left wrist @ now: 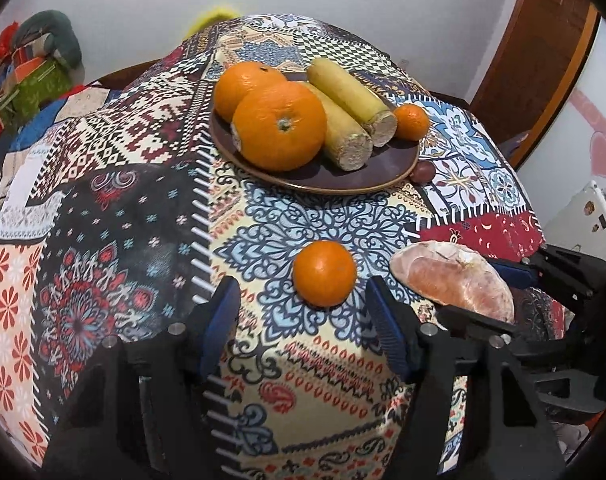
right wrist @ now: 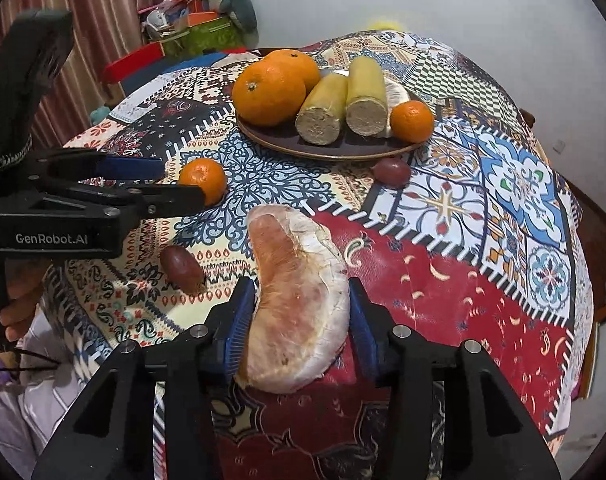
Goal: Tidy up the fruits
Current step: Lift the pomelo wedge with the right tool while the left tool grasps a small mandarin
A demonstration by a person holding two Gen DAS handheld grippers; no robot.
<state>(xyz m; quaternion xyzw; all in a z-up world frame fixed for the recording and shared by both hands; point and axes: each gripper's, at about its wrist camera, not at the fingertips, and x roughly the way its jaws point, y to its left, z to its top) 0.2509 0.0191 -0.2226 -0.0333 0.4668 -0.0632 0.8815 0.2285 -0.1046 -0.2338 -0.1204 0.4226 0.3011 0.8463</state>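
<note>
Mid-gather: right gripper (right wrist: 299,320) pinching pomelo segment (right wrist: 299,300), left gripper (left wrist: 303,312) spread before small mandarin (left wrist: 324,273); next, carrying both to plate (left wrist: 367,184) mid-table

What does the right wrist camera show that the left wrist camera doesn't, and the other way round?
Only the right wrist view shows the dark fruit loose on the tablecloth near the left gripper, and a pale segment behind the sugarcane. Only the left shows its own open fingers behind the small orange. Both show the plate, that orange, and the pomelo wedge in the right gripper.
</note>
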